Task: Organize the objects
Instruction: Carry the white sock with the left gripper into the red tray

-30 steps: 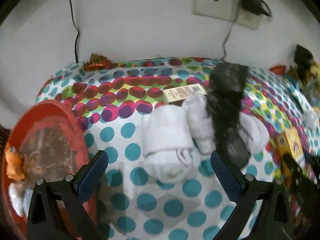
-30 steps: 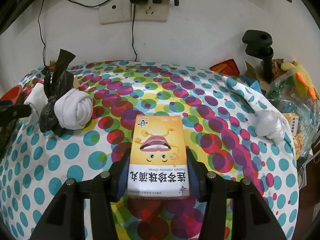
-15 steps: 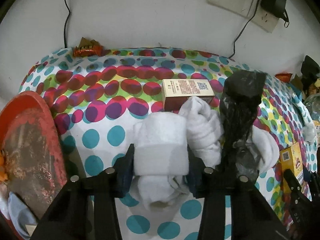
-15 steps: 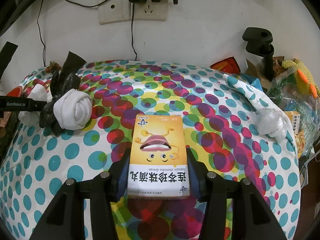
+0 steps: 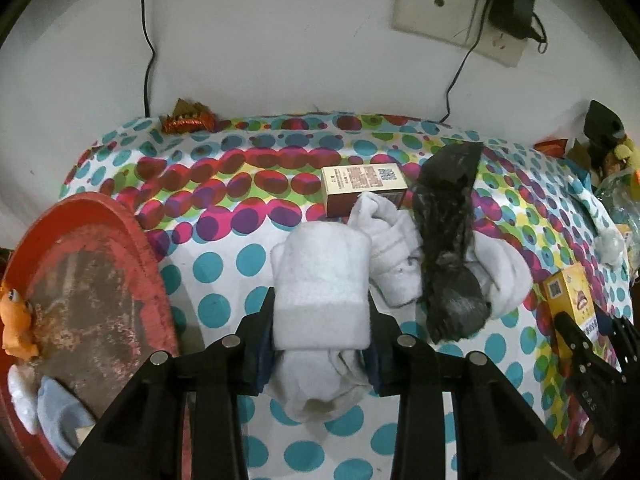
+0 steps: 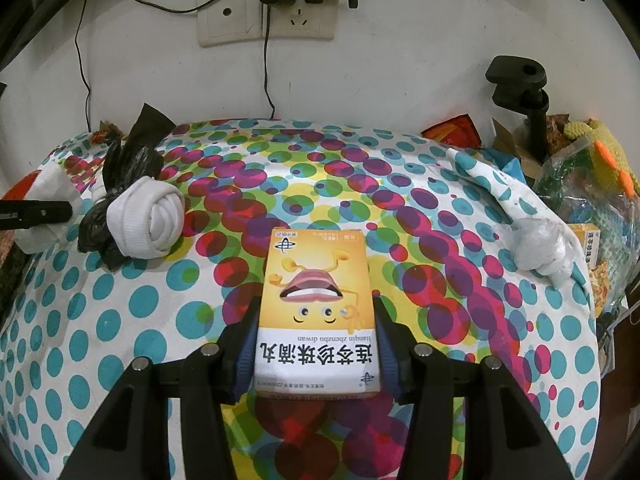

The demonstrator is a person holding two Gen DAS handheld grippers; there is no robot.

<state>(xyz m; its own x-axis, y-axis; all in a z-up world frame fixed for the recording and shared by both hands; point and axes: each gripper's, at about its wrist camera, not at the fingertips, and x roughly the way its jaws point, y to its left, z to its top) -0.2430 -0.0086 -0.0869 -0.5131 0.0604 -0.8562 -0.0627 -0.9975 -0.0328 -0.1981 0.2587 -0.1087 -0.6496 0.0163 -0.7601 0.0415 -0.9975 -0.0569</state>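
Presently, both hands are loaded: each pair of jaws is clamped on one item above the dotted tabletop (image 6: 120, 320).
Left gripper (image 5: 320, 328): jaws closed on a rolled white sock (image 5: 320, 284), its long axis running straight out along the fingers, the loose end bunched between them.
Right gripper (image 6: 316, 344): jaws closed on the two long sides of a yellow medicine box (image 6: 318, 312), printed face up, long axis also pointing away from the camera.
Key relation: the red tray (image 5: 92, 280) lies just to the left of the held sock, at the tabletop's left edge (probably where soft things go, though that is a guess); the left hand is far nearer it than the right.
Other items: a second white sock (image 5: 394, 256), a black plastic bag (image 5: 448, 248) and a brown carton (image 5: 364, 188) sit bunched just beyond and right of the held sock.
Hard to tell: whether either held item touches the cloth; the tray's near part is cut off by the frame, and the small orange and pale things (image 5: 16, 320) on it are too blurred to name.
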